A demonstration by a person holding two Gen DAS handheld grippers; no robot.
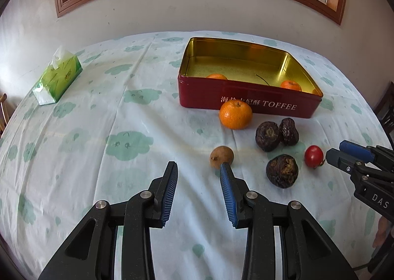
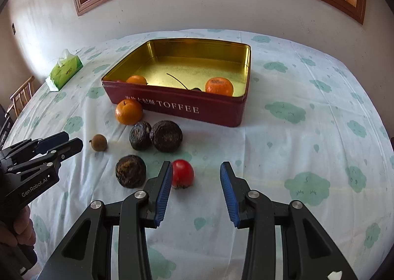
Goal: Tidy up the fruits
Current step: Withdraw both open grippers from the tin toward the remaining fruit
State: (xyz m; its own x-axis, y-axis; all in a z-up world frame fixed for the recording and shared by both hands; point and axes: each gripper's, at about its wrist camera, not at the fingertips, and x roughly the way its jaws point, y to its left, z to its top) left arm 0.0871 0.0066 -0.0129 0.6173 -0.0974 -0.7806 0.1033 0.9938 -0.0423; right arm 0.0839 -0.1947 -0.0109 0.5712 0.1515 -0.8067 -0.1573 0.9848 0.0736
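A red TOFFEE tin (image 1: 270, 105) (image 2: 221, 112) stands open on the table with two oranges (image 1: 290, 85) (image 2: 219, 86) and a dark stem inside. In front of it lie one orange (image 1: 235, 114) (image 2: 128, 111), three dark wrinkled fruits (image 1: 268, 136) (image 2: 166, 136), a small brown fruit (image 1: 221, 156) (image 2: 99, 142) and a red tomato (image 1: 313, 156) (image 2: 183, 172). My left gripper (image 1: 199, 169) is open and empty, its right fingertip beside the brown fruit. My right gripper (image 2: 195, 169) is open and empty, the tomato just beyond its left finger.
A green tissue box (image 1: 57, 78) (image 2: 65, 69) sits at the table's far left. The table has a white cloth with green cloud prints (image 1: 98, 156). A wall and window are behind. A wooden chair (image 2: 21, 97) stands at the left.
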